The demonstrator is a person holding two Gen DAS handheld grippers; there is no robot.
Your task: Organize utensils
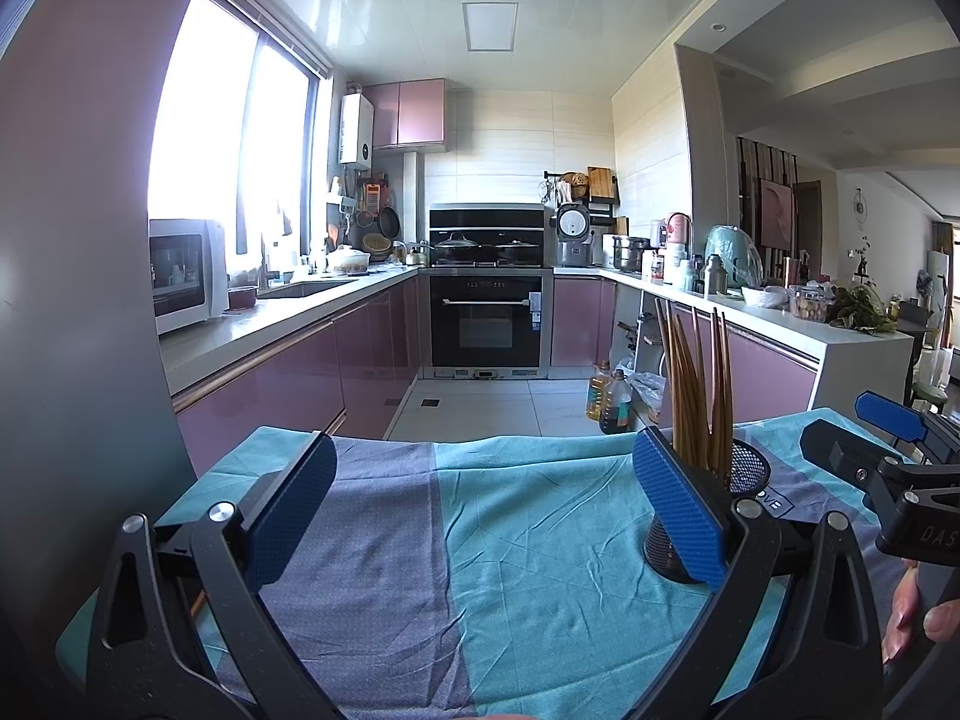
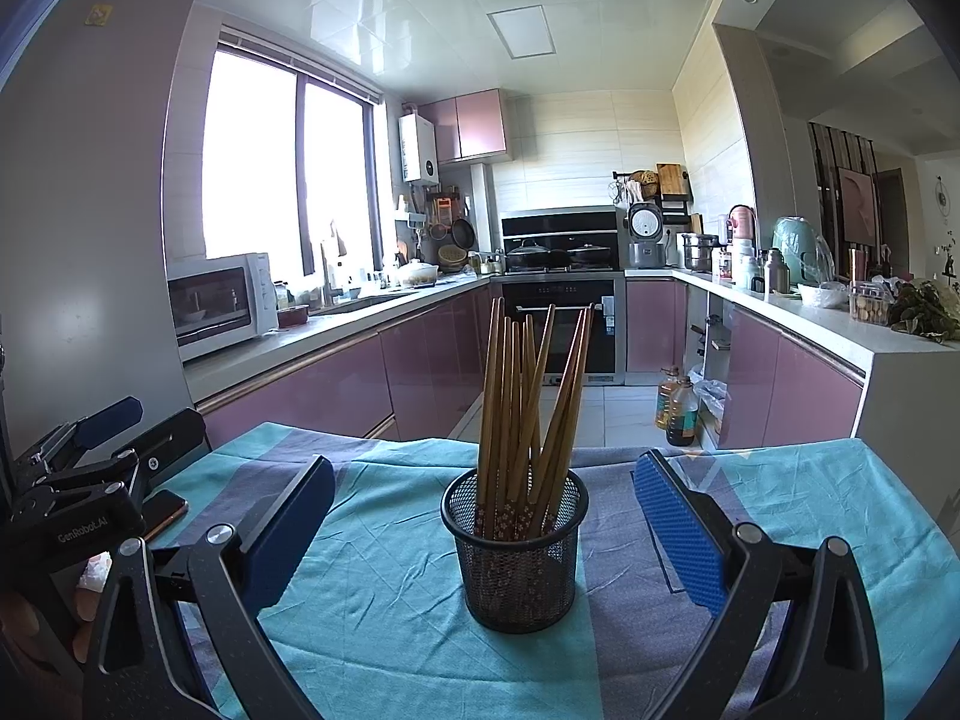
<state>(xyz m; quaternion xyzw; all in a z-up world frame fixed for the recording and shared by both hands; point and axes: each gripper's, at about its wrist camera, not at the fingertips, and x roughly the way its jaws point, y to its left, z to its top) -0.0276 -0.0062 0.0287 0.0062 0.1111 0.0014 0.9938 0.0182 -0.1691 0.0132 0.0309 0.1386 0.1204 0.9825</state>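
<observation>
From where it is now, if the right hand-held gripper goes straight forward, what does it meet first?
Probably the black mesh holder full of chopsticks, which stands centred between the open fingers of the right hand-held gripper on the cloth. Nothing lies before it, though depth is unclear.

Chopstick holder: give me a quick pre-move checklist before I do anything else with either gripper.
1. Holder upright on the cloth: ok.
2. Chopsticks all standing inside the holder: ok.
3. Right gripper open and empty, holder centred between its fingers and untouched: ok.
4. Left gripper open and empty, only cloth between its fingers: ok.
5. No loose utensils on the cloth: ok for what shows; the near edge is hidden behind the grippers, cannot tell.
6. Phone beside the left gripper, clear of the holder: ok.
</observation>
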